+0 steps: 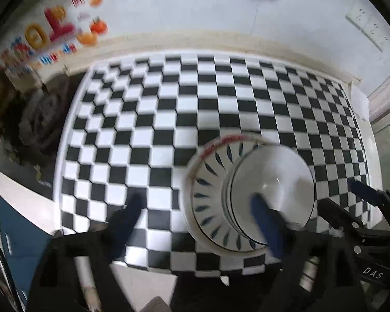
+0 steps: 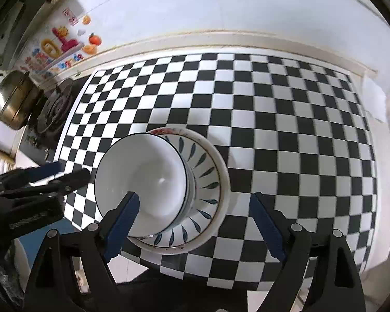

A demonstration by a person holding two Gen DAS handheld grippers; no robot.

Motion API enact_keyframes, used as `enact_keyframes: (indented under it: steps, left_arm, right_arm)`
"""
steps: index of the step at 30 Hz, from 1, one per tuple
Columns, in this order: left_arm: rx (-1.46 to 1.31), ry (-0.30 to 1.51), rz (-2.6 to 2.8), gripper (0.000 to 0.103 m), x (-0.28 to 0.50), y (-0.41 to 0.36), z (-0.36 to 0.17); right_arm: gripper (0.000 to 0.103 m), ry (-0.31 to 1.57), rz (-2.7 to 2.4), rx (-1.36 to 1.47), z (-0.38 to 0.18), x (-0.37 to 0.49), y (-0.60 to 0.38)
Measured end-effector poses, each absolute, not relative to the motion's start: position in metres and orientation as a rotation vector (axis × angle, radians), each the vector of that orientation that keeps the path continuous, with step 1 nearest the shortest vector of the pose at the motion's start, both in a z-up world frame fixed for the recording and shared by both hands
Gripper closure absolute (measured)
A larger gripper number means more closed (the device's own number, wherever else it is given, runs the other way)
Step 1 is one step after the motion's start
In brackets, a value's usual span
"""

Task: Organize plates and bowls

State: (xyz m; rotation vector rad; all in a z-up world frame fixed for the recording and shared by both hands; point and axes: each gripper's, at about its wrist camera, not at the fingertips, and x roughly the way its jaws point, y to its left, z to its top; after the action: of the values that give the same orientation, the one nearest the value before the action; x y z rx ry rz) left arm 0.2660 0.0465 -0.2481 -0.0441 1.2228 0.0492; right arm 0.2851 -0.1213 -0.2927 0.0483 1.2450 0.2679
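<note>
Left wrist view: your left tongs [image 1: 197,223] stand wide and empty, one finger over the white bowl [image 1: 273,192] nested in the leaf-patterned plate [image 1: 208,197], on the checkered worktop [image 1: 169,119] near its front edge. A careless sweep could nudge the stack toward that edge.

Right wrist view: your right tongs [image 2: 195,223] also gape, holding nothing, straddling the stack. The bowl [image 2: 143,182] sits off-centre on the plate [image 2: 208,176]; clipping its rim could tip it.
</note>
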Motion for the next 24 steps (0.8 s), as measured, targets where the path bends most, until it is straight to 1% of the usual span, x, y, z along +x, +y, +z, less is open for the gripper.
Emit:
enact_keyframes:
  steps: [3, 13, 19, 24]
  left_arm:
    - [-0.043, 1.187, 0.056, 0.004, 0.259, 0.05, -0.237]
    - [-0.05, 1.122, 0.052, 0.004, 0.228, 0.044, -0.205]
    - [-0.031, 1.002, 0.062, 0.004, 0.191, 0.034, -0.16]
    - [-0.026, 0.926, 0.079, 0.004, 0.149, 0.027, -0.126]
  right_arm:
    - [0.013, 1.223, 0.235, 0.076, -0.282, 0.274, -0.123]
    - [0.012, 1.107, 0.185, 0.041, -0.232, 0.237, -0.123]
    - [0.012, 1.038, 0.18, 0.053, -0.195, 0.209, -0.132]
    - [0.012, 0.952, 0.174, 0.04, -0.155, 0.165, -0.141]
